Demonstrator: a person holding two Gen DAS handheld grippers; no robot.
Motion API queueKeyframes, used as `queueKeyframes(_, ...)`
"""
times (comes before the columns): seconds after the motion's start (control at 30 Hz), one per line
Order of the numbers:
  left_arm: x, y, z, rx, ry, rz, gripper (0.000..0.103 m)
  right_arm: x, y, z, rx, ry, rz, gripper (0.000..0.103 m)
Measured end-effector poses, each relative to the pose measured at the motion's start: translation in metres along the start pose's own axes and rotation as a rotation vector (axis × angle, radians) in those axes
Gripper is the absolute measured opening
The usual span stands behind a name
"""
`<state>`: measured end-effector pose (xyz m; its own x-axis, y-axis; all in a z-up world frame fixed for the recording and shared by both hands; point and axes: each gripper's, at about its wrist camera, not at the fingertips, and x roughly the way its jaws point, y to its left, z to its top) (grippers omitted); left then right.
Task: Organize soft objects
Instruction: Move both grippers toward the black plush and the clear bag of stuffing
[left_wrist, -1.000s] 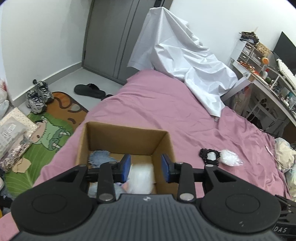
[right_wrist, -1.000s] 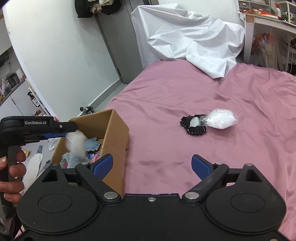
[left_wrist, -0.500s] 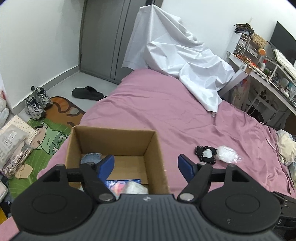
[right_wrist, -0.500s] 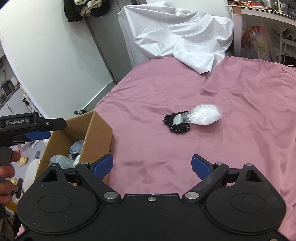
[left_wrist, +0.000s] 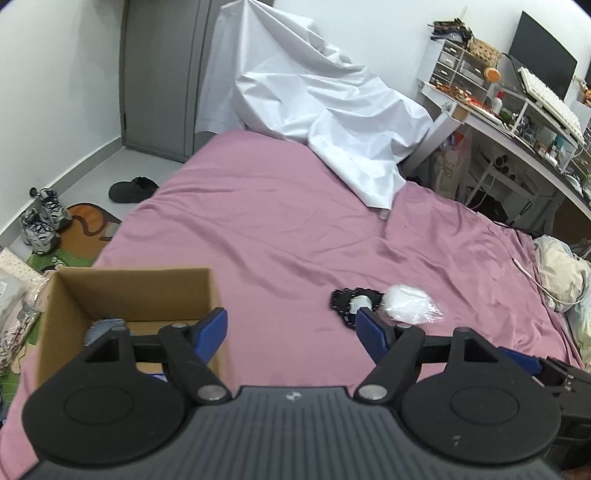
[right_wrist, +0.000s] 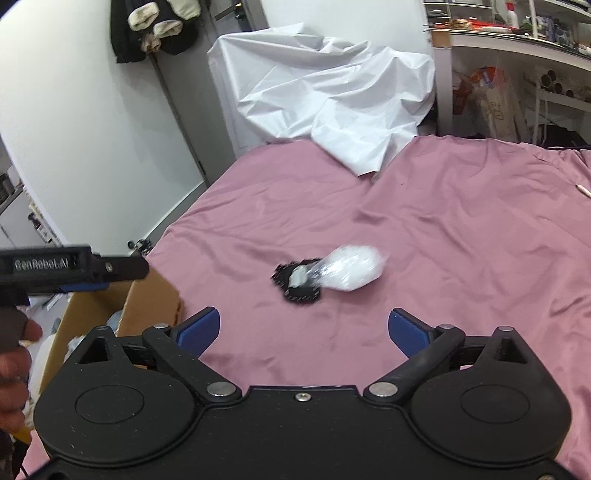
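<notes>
Both jaws released — left gripper (left_wrist: 291, 325) dropped white fluff in box (left_wrist: 129, 288), now shifted rightward.

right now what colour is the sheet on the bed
Pinkish mauve, plain with no pattern: the bed sheet shows best in the right wrist view.

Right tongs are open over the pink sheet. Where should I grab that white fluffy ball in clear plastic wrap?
Grip the white fluffy ball in clear plastic wrap across its rounded middle, coming down from above. Its narrow twisted end lies on the black beaded piece, so pinching there would probably catch both. The open right tongs look wide enough to straddle the body.
</notes>
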<state>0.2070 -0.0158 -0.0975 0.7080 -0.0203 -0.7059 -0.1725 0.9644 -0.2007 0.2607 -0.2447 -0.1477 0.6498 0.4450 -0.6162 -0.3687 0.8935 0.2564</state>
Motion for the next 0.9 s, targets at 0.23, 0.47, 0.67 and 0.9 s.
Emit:
queueKeyframes(0.23,0.030,-0.021,0.004,0.014,0.040,-0.006,0.075,0.007,-0.022,0.011,0.048,-0.025,-0.002,0.099)
queueKeyframes(0.47,0.057,-0.033,0.008,0.017,0.059,0.005,0.075,0.021,-0.038,0.021,0.058,-0.034,-0.008,0.099)
queueKeyframes(0.67,0.080,-0.037,0.009,0.010,0.071,0.008,0.074,0.036,-0.050,0.027,0.088,-0.021,-0.001,0.096)
queueKeyframes(0.9,0.102,-0.038,0.011,0.013,0.092,0.014,0.068,0.059,-0.057,0.032,0.116,0.004,0.023,0.086)
